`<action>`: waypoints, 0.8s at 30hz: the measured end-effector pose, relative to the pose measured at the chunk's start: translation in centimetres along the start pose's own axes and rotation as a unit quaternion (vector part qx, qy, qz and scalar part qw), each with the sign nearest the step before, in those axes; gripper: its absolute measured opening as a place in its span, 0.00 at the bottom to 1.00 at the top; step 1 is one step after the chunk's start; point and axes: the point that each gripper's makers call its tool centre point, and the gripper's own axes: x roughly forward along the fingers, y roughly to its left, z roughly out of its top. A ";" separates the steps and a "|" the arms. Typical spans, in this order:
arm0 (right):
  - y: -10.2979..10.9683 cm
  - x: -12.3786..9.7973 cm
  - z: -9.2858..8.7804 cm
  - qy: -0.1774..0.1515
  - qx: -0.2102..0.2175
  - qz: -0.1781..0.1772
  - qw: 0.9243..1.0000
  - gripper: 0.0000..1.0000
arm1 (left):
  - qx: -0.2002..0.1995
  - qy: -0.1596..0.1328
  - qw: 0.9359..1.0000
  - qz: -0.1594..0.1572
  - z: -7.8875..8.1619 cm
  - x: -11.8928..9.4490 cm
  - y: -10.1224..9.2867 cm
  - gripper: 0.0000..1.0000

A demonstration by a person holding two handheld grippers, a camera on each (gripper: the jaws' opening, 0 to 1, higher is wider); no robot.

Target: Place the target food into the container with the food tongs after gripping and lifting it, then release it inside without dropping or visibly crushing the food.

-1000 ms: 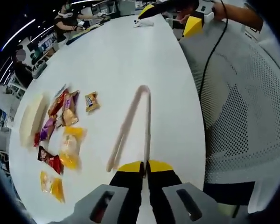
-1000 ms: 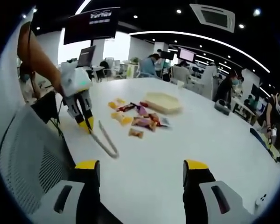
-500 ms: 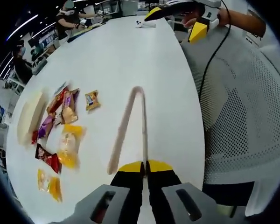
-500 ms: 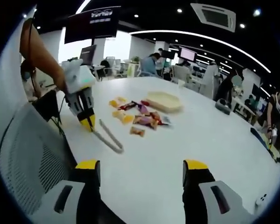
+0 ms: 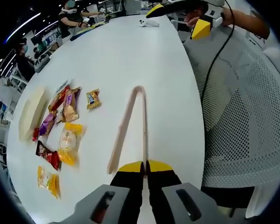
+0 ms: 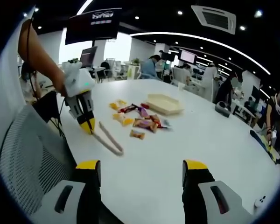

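Note:
Beige food tongs (image 5: 130, 122) lie in a narrow V on the white table (image 5: 121, 51), joined end pointing away. My left gripper (image 5: 145, 167) is shut on the near end of the tongs' right arm. Several wrapped snacks (image 5: 65, 119) are scattered to the left of the tongs, and beyond them sits a shallow beige container (image 5: 29, 115). In the right gripper view, the left gripper (image 6: 87, 125) holds the tongs (image 6: 110, 139) at the table's near left, with the snacks (image 6: 140, 122) and the container (image 6: 164, 103) further back. My right gripper (image 6: 142, 169) hovers open over the table's near edge, with nothing between its jaws.
A grey mesh chair back (image 5: 242, 116) with a black cable (image 5: 213, 56) across it stands right of the table. The right gripper (image 5: 179, 8) shows at the far table end beside a small white object (image 5: 147, 22). People sit at desks behind.
The left gripper and the tongs have shifted slightly toward the snacks; the right gripper has stayed open and nearly still.

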 end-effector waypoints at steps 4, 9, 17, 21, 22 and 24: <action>0.3 0.0 0.0 0.001 -0.004 0.005 1.000 0.71 | -0.013 -0.001 1.000 0.003 0.1 0.0 -0.2 0.00; 0.5 0.3 0.4 -0.001 -0.005 0.010 1.000 0.71 | -0.048 -0.014 0.999 -0.003 0.3 -0.4 -0.6 0.00; 1.0 1.2 2.1 -0.002 -0.011 0.015 1.000 0.71 | -0.050 -0.048 0.997 0.017 1.2 -2.8 0.1 0.00; 1.5 1.7 3.2 0.003 -0.009 0.011 1.000 0.71 | -0.053 -0.075 0.996 0.022 1.6 -4.1 0.0 0.00; 1.6 1.6 3.3 0.002 -0.010 0.011 1.000 0.71 | -0.050 -0.078 0.995 0.023 1.7 -4.3 0.0 0.00; 2.0 1.6 3.7 0.006 -0.012 0.008 1.000 0.71 | -0.048 -0.089 0.995 0.017 1.8 -4.6 0.0 0.00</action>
